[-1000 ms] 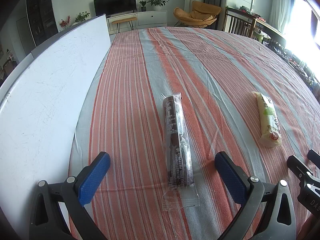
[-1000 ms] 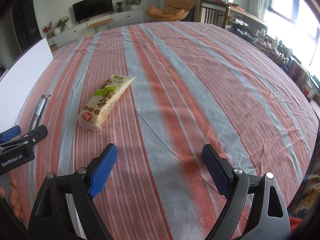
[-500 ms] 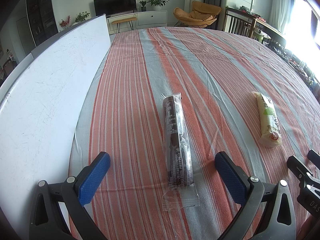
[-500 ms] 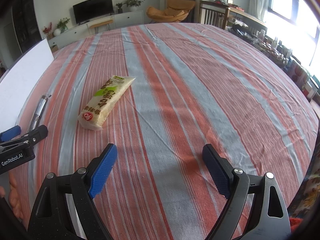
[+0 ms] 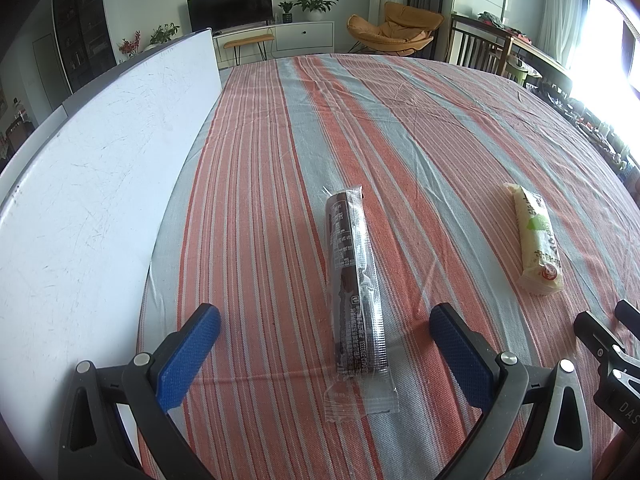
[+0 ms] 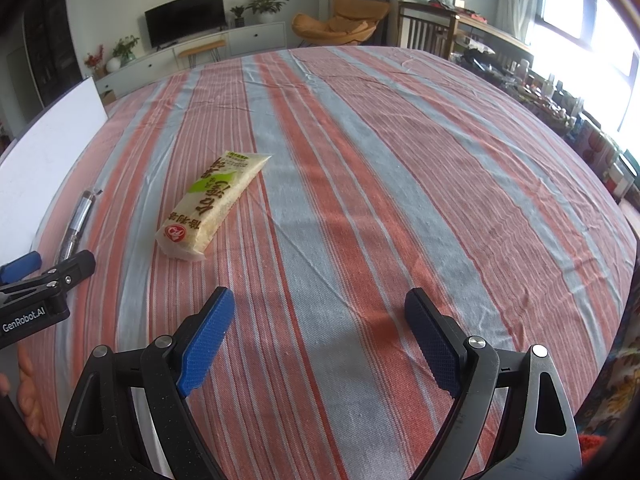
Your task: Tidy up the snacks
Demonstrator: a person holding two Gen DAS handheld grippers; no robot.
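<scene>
A long dark snack in a clear wrapper (image 5: 354,280) lies lengthwise on the striped tablecloth. My left gripper (image 5: 326,326) is open, its fingers on either side of the snack's near end, apart from it. A pale yellow snack pack with green print (image 5: 536,238) lies to the right; it also shows in the right wrist view (image 6: 210,204). My right gripper (image 6: 318,314) is open and empty over the cloth, right of and nearer than the yellow pack. The dark snack (image 6: 78,222) and the left gripper (image 6: 44,276) show at the far left of the right wrist view.
A large white board (image 5: 92,184) stands along the table's left edge. The red and grey striped tablecloth (image 6: 380,160) covers the whole table. The table's right edge (image 6: 624,240) drops off to a cluttered floor.
</scene>
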